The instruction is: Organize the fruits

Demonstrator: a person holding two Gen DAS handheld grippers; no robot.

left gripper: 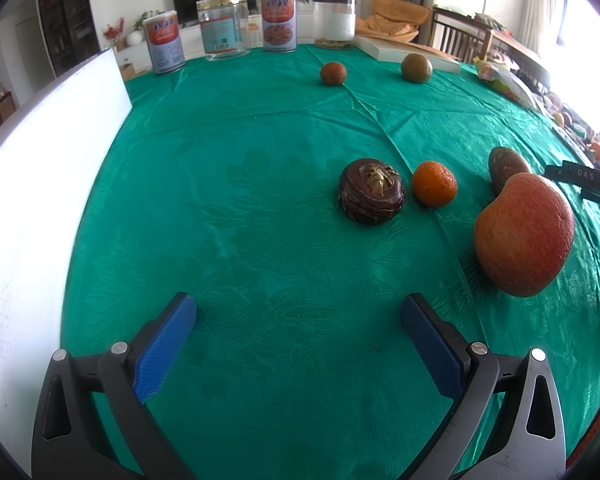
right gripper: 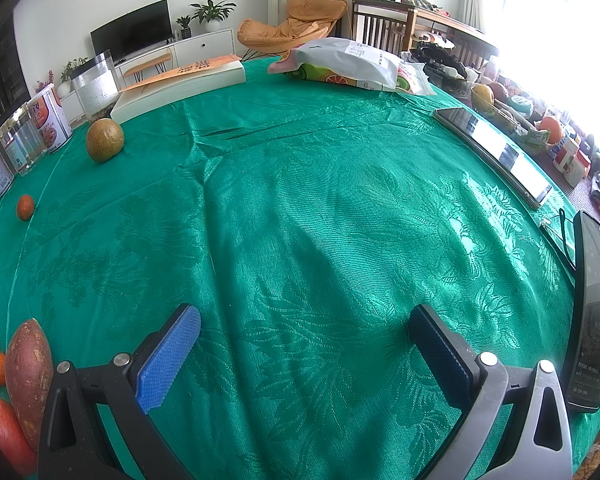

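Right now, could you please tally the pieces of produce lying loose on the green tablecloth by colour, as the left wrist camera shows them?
Red: 1, the apple
Orange: 1, the mandarin
Reddish-orange: 1, the small far fruit
Olive-green: 1, the round far fruit
Dark brown-purple: 1, the bulb-like piece
Brownish: 1, the oblong piece behind the apple
Total: 6

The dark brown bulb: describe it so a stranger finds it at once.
On the green tablecloth, find the fruit cluster ahead of the left gripper. The dark brown bulb sits leftmost, beside the small tangerine; only it is squat, ridged and papery-topped.
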